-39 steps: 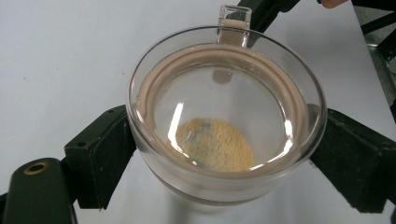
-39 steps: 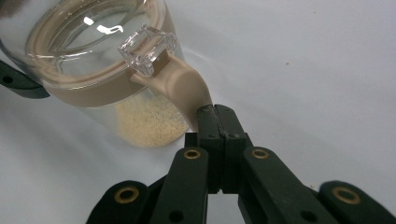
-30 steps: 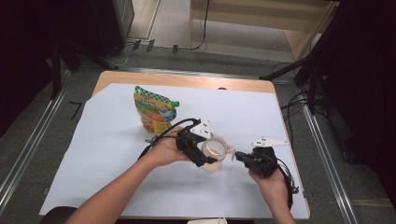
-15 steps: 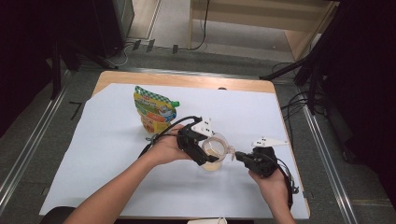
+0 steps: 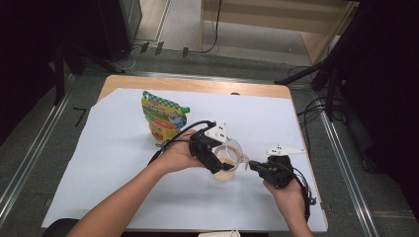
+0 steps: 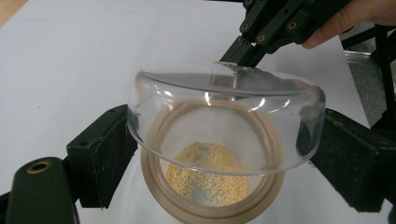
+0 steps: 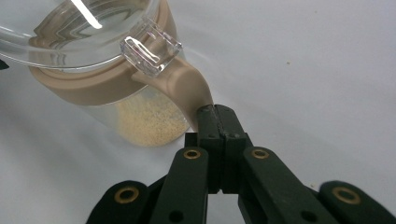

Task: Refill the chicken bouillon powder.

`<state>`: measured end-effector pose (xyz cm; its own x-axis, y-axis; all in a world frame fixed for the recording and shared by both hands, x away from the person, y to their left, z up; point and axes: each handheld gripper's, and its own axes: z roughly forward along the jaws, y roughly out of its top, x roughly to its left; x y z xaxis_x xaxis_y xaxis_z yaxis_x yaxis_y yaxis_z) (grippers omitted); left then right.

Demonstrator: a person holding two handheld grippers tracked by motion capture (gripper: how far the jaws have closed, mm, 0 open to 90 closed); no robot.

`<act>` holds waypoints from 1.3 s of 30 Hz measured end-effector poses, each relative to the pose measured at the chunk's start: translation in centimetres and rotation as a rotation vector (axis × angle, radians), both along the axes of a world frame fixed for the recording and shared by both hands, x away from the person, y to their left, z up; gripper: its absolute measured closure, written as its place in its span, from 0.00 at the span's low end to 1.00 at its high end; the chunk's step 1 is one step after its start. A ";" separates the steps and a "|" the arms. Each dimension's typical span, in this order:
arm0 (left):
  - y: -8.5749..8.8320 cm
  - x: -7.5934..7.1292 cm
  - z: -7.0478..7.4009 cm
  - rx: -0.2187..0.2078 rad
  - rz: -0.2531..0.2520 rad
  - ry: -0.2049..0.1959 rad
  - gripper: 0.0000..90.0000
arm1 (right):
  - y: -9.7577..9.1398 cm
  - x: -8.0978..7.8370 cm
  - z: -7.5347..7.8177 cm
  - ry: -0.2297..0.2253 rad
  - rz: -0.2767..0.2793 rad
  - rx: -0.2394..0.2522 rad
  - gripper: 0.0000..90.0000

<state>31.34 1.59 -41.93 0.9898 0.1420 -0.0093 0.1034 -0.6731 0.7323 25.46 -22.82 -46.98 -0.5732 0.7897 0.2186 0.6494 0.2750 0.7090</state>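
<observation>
Jar [image 5: 228, 163] looks light, slick, rigid plastic: left claw [image 5: 211, 157] hugs its sides, right claw [image 7: 218, 122] pinches the beige tab [image 7: 187, 88] shut.

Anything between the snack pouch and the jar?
High view: only the left gripper and its hand sit between the pouch and the jar.

Left gripper [image 5: 216, 159] jaws spread wide, clamping; right gripper [image 5: 253, 165] jaws pinched together, pointing toward left.
</observation>
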 end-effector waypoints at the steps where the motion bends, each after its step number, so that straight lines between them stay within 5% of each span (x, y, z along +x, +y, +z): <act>1: 0.0 0.0 0.1 0.002 -0.002 -0.001 0.14 | 0.0 0.0 0.0 0.000 0.000 0.001 1.00; 11: -0.5 0.0 0.6 0.000 -0.005 -0.005 0.14 | 0.0 0.0 0.0 -0.001 0.001 0.000 1.00; 13: -0.6 0.1 0.8 -0.017 -0.019 0.023 0.18 | 0.0 0.0 0.0 -0.002 0.002 0.000 1.00; 21: -0.9 0.0 1.3 -0.033 -0.016 0.035 0.21 | 0.0 0.0 0.0 -0.003 0.002 0.003 1.00; 28: -1.1 -0.7 2.1 -0.040 -0.029 0.033 0.40 | 0.0 0.0 0.0 -0.001 0.004 0.004 1.00; 39: -1.3 -1.3 2.7 -0.056 -0.085 0.107 0.83 | 0.0 -0.1 0.0 -0.004 0.004 0.006 1.00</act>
